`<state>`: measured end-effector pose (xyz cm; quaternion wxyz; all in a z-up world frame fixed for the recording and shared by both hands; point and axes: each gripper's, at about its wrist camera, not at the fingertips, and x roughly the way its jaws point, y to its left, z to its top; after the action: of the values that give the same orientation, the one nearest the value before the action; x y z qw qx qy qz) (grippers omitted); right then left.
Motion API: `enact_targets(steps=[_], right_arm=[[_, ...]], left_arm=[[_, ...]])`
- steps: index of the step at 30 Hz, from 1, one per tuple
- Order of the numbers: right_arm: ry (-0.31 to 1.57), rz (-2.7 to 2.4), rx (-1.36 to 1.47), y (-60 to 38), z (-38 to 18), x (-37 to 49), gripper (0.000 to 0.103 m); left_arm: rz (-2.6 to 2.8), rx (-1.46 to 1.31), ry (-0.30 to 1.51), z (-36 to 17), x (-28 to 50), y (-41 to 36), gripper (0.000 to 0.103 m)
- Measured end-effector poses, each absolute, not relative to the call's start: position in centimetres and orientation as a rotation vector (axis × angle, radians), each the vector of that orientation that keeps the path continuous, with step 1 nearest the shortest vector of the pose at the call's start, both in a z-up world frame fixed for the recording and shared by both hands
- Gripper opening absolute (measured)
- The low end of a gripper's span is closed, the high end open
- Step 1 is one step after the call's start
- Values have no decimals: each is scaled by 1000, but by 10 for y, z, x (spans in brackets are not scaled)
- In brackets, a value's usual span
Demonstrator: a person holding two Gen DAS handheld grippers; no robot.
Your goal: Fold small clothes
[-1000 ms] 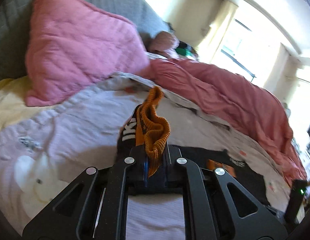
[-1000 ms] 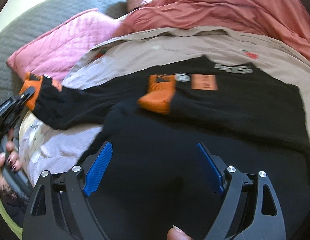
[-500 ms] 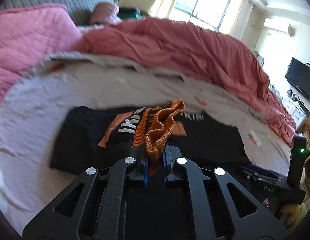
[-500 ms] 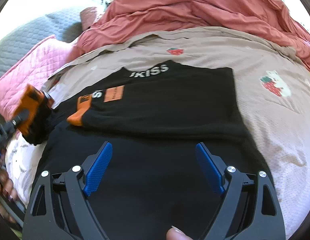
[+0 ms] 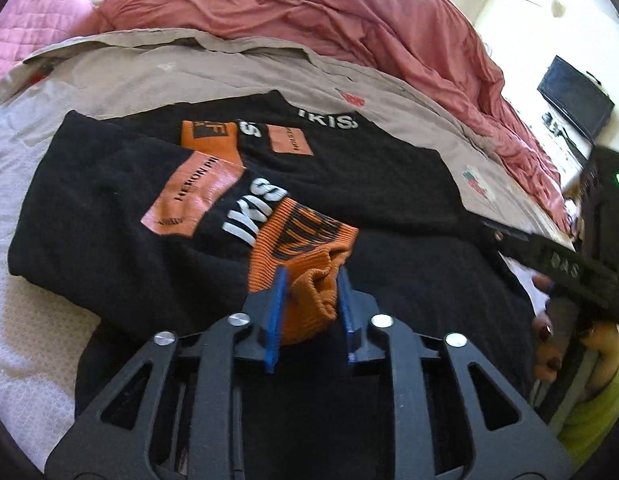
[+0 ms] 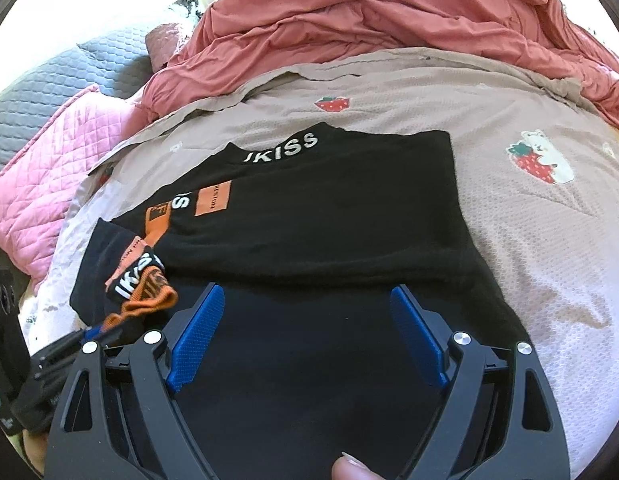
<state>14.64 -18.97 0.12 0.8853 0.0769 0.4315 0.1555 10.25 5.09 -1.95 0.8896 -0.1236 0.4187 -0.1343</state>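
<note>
We are in a home bedroom. A bed fills both views: a beige bedsheet [image 6: 409, 92] printed with strawberries, a rumpled salmon-pink duvet [image 6: 389, 12] pushed to its far side, a quilted pink pillow [image 6: 49, 156] and a grey quilted headboard [image 6: 41, 84] at the head end. Past the bed we note a dark flat screen [image 5: 575, 98] against a pale wall, with strong daylight. A black sweater [image 6: 309, 208] lies spread on the sheet.

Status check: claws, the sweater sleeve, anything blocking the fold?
Left claw parted, orange cuff loose between its fingers. Right claw open, empty, over black sweater. Sleeve folded across the body. Nothing in the way.
</note>
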Motion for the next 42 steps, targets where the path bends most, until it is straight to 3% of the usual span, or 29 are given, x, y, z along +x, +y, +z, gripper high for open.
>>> enact_targets(steps=[6, 21, 25, 29, 30, 31, 32, 42], right_arm=[[901, 371, 162, -176, 7, 146, 84], [1040, 546, 149, -89, -29, 144, 84], [1020, 545, 112, -71, -30, 147, 61], [999, 548, 97, -63, -30, 149, 47], [990, 549, 98, -63, -29, 150, 38], [984, 568, 109, -63, -29, 151, 21], [987, 596, 122, -62, -29, 152, 17], [797, 684, 61, -58, 21, 142, 11]], left_arm=[[-303, -181, 801, -1, 86, 44, 30], [135, -294, 692, 16, 84, 145, 72], [161, -321, 684, 18, 83, 159, 76], [164, -344, 684, 18, 82, 164, 76], [164, -345, 685, 18, 82, 164, 76], [164, -345, 685, 18, 82, 164, 76], [164, -346, 685, 18, 82, 165, 76], [171, -371, 639, 24, 76, 173, 76]])
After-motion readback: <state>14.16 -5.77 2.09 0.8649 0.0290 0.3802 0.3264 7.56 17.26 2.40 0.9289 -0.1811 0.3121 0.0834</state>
